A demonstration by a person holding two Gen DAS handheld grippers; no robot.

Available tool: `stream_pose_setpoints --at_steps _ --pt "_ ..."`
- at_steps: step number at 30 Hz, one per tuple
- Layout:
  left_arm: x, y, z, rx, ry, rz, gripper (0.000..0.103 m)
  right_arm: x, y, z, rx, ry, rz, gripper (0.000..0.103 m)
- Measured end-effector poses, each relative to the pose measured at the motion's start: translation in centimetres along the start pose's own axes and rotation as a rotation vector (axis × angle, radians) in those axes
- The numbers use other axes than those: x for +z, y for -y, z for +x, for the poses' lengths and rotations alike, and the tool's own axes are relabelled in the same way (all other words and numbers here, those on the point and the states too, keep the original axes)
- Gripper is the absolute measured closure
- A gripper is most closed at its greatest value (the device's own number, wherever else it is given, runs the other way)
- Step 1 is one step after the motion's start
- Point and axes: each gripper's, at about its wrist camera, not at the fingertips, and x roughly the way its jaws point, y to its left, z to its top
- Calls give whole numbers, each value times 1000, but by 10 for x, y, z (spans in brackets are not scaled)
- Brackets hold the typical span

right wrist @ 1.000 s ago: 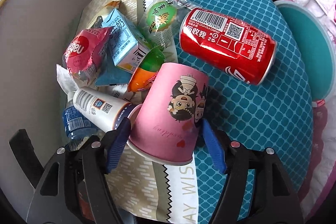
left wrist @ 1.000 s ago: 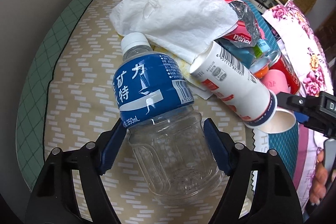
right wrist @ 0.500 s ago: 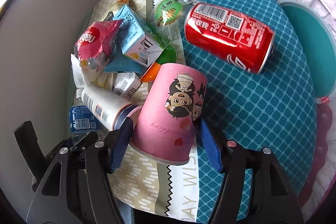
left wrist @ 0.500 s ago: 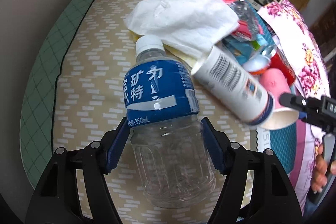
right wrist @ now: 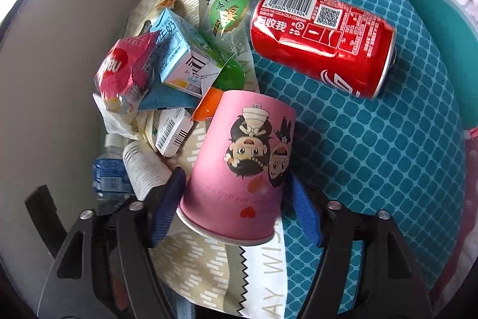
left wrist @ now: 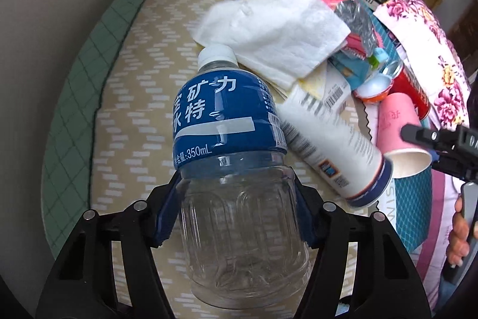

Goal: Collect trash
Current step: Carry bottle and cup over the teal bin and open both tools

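While the jaws of both grippers have just been closing, each pair is seen with a piece of trash between its blue pads. The left gripper (left wrist: pixel 239 205) is clamped on the clear lower body of the empty water bottle (left wrist: pixel 233 157), which a second ago lay between wider jaws; its pads now press both flanks. The right gripper (right wrist: pixel 236 208) is drawn in around the pink paper cup (right wrist: pixel 239 166); its left pad is touching the cup wall, while at the right pad contact cannot be told with certainty. A double pick-up is therefore judged to be nearly secured.

Taking the bottle as landmark, a white tube-shaped container (left wrist: pixel 331 145) is leaning against its right side and has been shifted and blurred since the earlier views, so it may be dragged along. A crumpled white tissue (left wrist: pixel 274 32) is lying just beyond the bottle's cap. Further right of the bottle, a red can (right wrist: pixel 322 44), a blue milk carton (right wrist: pixel 179 56) and snack wrappers are left on the patterned bedding (left wrist: pixel 131 98).
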Motion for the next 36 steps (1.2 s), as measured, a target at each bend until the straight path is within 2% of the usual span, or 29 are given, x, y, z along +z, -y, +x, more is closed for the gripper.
stream_pose_setpoints --at_steps 2,9,12,14,19,22,27,33,36 --pt "0 -4 -10 -9 21 3 37 -4 -9 -8 22 6 -50 44" --pt "-5 3 -42 -56 75 3 37 -11 -16 -40 42 53 -90 44" --pt "2 14 -58 -78 107 36 37 -9 -11 -59 58 90 -73 44" --pt "9 29 -65 -98 124 79 37 -4 -4 -78 52 145 -55 44" --pt "27 90 -69 -173 126 205 37 5 29 -121 25 266 17 44" --pt "37 141 -63 -199 124 313 37 9 60 -154 -16 351 80 44" --pt "49 229 -36 -262 54 453 37 7 120 -193 -98 458 198 44" --pt "55 316 10 -281 -48 570 37 0 186 -220 -159 514 308 44" --pt "52 351 29 -272 -79 636 37 1 211 -223 -162 519 347 44"
